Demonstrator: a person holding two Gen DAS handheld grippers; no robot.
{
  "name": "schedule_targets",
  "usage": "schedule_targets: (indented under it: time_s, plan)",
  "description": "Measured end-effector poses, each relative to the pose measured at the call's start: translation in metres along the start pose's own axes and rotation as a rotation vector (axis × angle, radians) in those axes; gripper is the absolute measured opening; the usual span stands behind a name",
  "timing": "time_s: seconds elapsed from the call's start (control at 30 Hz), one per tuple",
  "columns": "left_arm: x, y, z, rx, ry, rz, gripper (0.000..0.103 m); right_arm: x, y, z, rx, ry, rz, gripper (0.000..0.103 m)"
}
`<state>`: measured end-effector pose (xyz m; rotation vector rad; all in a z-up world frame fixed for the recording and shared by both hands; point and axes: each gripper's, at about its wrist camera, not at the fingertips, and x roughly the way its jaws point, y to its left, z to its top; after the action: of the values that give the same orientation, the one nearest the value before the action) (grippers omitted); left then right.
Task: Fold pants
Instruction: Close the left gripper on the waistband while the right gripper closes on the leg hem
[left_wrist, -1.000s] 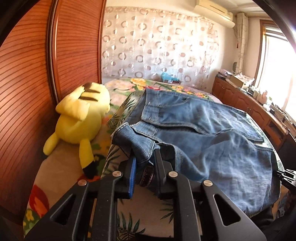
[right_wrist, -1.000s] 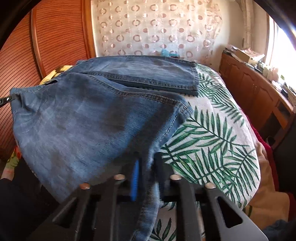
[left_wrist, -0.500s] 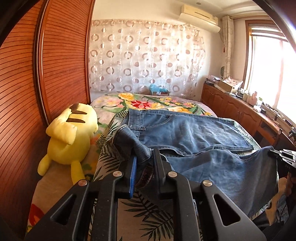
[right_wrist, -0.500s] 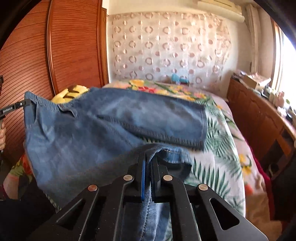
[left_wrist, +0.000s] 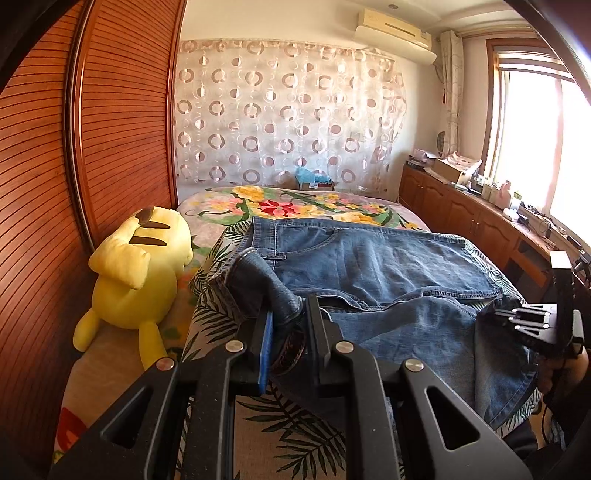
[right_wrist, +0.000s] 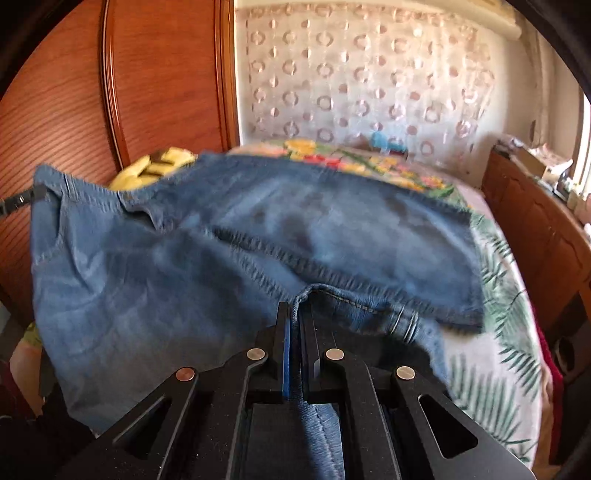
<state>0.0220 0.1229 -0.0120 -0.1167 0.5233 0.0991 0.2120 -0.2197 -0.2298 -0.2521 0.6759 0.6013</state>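
Observation:
Blue denim pants lie across the bed, one leg flat at the back, the nearer leg lifted. My left gripper is shut on the bunched waistband end at the left. My right gripper is shut on the hem edge of the nearer leg and holds it up; it also shows in the left wrist view at the right edge. In the right wrist view the pants hang stretched between both grippers, blurred, and the left gripper's tip shows at the far left.
A yellow plush toy lies on the bed's left side by the wooden wardrobe. The leaf-print bedspread covers the near bed. A wooden cabinet runs along the right under the window.
Both grippers have pulled back and lower with the denim still held. The nearer leg is drawn toward me and stretched between them; the right wrist view is now blurred.

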Motion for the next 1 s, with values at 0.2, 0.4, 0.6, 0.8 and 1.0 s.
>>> schedule_targets:
  time_s: [0.2,0.4,0.6,0.8,1.0]
  plan:
    - [0.004,-0.009,0.003,0.012,-0.003,-0.015,0.015,0.002,-0.005,0.001,0.022,0.004,-0.007,0.015]
    - [0.011,-0.011,0.005,0.025,0.005,-0.016,0.014,-0.040,-0.013,-0.013,0.080,-0.060,-0.024,0.054]
    - [0.015,-0.007,0.002,0.013,0.019,-0.009,0.013,-0.070,-0.019,-0.048,0.113,-0.055,-0.037,0.063]
    - [0.016,-0.005,0.000,0.012,0.023,-0.012,0.013,-0.086,-0.018,-0.067,0.129,-0.023,-0.027,0.063]
    - [0.020,-0.011,-0.004,0.017,0.034,-0.009,0.013,-0.103,-0.016,-0.070,0.115,0.008,0.014,0.063]
